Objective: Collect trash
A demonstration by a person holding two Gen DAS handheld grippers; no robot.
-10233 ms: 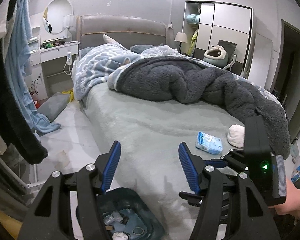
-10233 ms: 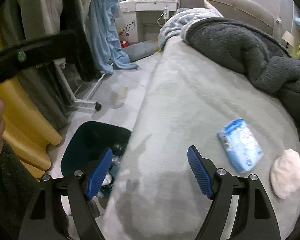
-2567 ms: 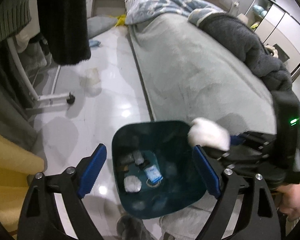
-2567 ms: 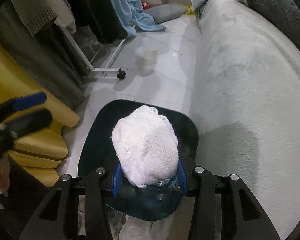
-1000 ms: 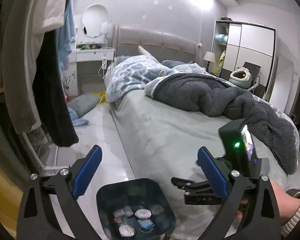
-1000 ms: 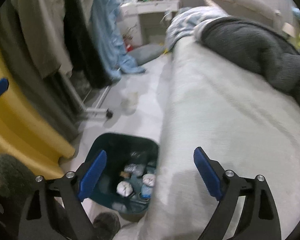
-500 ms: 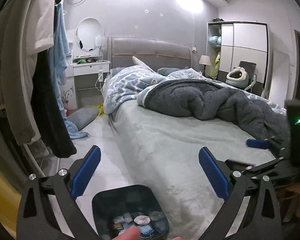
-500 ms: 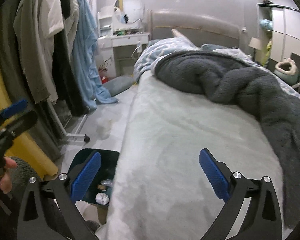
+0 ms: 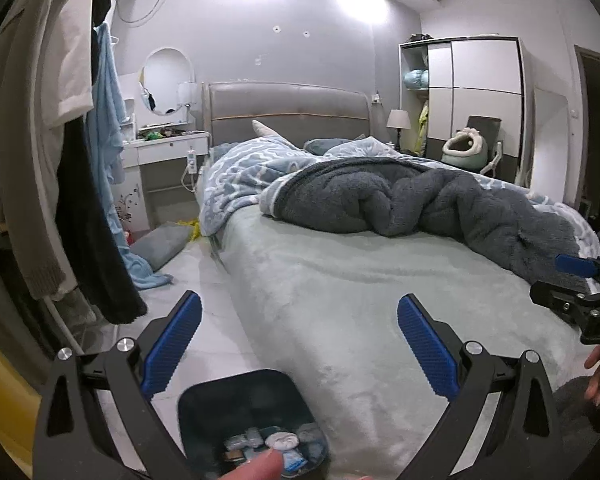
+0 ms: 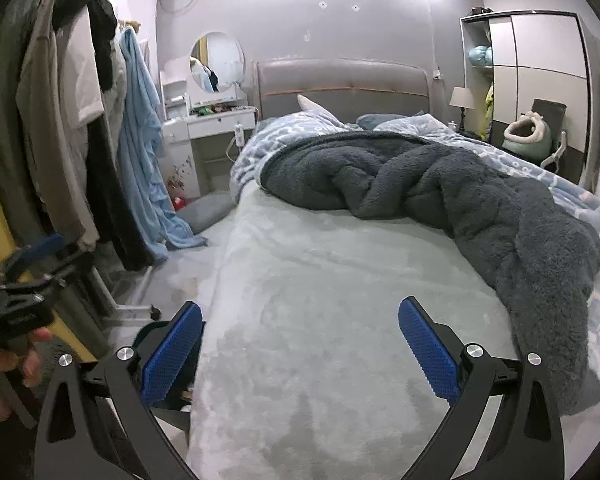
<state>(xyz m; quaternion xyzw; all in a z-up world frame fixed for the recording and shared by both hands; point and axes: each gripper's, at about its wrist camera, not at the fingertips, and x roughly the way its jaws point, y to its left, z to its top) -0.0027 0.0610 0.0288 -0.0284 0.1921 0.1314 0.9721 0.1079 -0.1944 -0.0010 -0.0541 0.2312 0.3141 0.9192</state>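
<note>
A dark blanket (image 9: 420, 204) lies heaped across the far bed (image 9: 340, 292); clothes (image 10: 80, 128) hang left, a wardrobe (image 10: 540, 80) far right, perhaps a cushion (image 9: 160, 244) on the floor.

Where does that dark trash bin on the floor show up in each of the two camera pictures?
Left wrist view: the trash bin sits at the bottom centre, beside the bed, with wrapped trash visible inside.
Right wrist view: the trash bin is at lower left, mostly hidden behind the right gripper.
Shared landmark: the grey bed sheet, whose left edge borders the bin in both.
</note>
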